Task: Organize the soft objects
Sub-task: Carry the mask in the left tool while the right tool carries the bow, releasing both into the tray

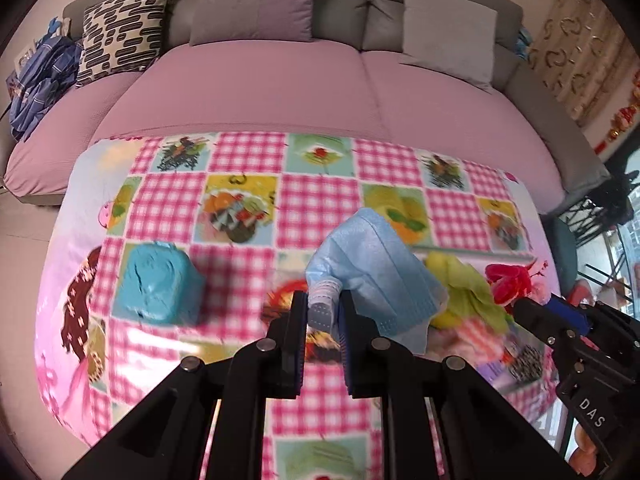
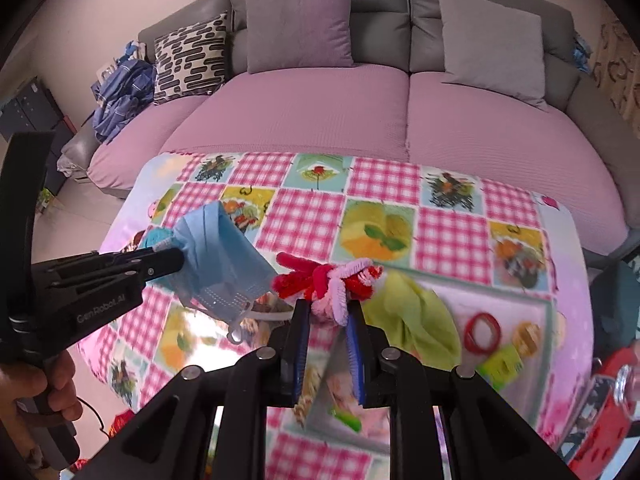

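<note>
My left gripper (image 1: 323,300) is shut on a light blue face mask (image 1: 372,264) and holds it above the checked tablecloth (image 1: 248,208); the mask also shows in the right wrist view (image 2: 220,260), hanging from the left gripper (image 2: 180,260). My right gripper (image 2: 329,312) is shut on a bundle of red and pink pipe cleaners (image 2: 328,280), which shows at the right in the left wrist view (image 1: 510,282). A yellow-green cloth (image 2: 412,312) lies on the table beside it. A turquoise lump (image 1: 158,288) lies at the left.
A red hair tie (image 2: 482,332) lies right of the green cloth. A pink and grey sofa (image 2: 320,120) with cushions stands behind the table. Blue clothes (image 2: 120,92) are piled on its left end. A red patterned item (image 2: 608,412) lies at the table's right edge.
</note>
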Action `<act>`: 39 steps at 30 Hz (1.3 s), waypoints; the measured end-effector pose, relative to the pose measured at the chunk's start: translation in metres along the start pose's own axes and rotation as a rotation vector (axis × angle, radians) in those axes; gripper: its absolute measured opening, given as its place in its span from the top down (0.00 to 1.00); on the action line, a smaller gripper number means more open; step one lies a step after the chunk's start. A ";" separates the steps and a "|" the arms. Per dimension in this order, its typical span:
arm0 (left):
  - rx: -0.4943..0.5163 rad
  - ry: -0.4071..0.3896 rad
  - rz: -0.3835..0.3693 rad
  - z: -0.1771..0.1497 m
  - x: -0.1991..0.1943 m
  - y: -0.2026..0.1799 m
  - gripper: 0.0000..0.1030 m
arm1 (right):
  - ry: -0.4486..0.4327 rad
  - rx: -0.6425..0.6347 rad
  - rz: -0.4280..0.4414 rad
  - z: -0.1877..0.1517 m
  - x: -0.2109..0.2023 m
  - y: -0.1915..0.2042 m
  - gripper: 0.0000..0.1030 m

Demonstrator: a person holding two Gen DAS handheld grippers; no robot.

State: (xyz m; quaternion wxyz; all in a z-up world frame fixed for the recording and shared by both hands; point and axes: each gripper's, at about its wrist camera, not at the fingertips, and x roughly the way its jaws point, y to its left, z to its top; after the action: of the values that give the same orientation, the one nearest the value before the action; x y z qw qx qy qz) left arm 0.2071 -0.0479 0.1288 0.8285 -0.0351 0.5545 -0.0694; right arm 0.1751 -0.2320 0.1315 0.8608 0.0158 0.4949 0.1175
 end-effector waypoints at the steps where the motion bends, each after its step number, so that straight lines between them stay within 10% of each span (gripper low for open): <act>1: 0.002 -0.001 -0.005 -0.006 -0.003 -0.005 0.85 | -0.002 0.001 -0.004 -0.005 -0.005 -0.001 0.81; 22: 0.074 0.079 -0.161 -0.073 0.035 -0.106 0.85 | 0.120 0.183 -0.134 -0.126 -0.025 -0.104 0.81; 39: 0.084 0.157 -0.231 -0.076 0.108 -0.131 0.84 | 0.290 0.204 -0.163 -0.161 0.045 -0.139 0.81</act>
State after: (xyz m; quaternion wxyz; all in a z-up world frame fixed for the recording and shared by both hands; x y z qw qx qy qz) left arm 0.1676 -0.1927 0.0192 0.7698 -0.0587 0.6066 -0.1900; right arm 0.0851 -0.3712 -0.0087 0.7810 0.0455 0.6229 -0.0025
